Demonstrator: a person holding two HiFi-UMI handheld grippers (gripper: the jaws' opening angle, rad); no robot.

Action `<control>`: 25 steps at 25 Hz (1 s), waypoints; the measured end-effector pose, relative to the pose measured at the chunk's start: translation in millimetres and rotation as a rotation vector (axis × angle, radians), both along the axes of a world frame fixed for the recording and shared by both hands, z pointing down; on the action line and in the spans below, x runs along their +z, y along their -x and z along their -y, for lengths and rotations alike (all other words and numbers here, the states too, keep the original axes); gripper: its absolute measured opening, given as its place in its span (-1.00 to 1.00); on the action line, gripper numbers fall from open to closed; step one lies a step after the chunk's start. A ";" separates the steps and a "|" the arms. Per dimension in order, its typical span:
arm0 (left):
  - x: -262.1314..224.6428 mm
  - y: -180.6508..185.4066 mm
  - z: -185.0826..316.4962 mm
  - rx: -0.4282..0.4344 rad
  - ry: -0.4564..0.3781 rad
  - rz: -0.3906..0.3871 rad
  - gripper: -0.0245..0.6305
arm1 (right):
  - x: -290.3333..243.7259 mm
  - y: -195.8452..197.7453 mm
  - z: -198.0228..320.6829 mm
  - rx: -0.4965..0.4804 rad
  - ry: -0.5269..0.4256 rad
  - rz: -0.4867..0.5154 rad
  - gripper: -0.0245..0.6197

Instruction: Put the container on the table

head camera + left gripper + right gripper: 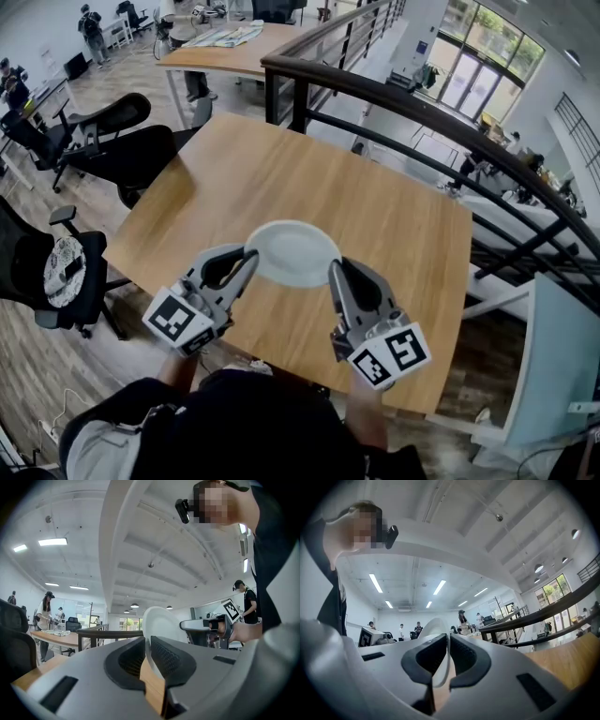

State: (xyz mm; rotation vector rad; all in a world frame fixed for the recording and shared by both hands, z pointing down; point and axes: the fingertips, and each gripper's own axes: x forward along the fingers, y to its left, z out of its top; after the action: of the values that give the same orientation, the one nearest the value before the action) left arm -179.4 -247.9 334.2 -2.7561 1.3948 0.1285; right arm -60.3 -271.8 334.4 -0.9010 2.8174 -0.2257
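Observation:
A white, shallow, round container [292, 253] hangs over the near part of the wooden table [375, 206], carried between both grippers. My left gripper [251, 256] is shut on its left rim, and my right gripper [336, 268] is shut on its right rim. In the left gripper view the container [161, 620] stands edge-on between the dark pads [166, 656], with the other gripper [208, 627] beyond it. The right gripper view shows the same rim [433, 625] pinched between that gripper's pads [464, 656]. Whether the container's underside touches the table is hidden.
A black railing [394, 98] runs behind the table, with a drop to a lower floor beyond it. Black office chairs [112, 131] stand to the left, one [56, 272] close to the table's left corner. A second wooden table [234, 56] and people are farther back.

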 end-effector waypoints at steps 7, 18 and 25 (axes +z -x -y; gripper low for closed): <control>9.5 18.5 18.9 0.009 0.024 0.037 -0.85 | 0.5 12.9 14.6 0.046 -0.008 -0.019 -0.82; 9.9 10.2 44.8 0.121 0.016 0.037 -0.85 | 3.1 5.4 29.8 0.143 -0.007 -0.027 -0.82; 19.9 8.9 58.4 0.162 0.031 0.063 -0.85 | 10.4 1.6 35.7 0.199 0.006 -0.029 -0.82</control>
State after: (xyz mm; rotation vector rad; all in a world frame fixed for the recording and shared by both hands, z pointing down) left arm -188.3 -306.3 354.1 -2.8696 1.1677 0.0264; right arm -62.0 -307.6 344.8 -1.1851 2.7285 -0.1955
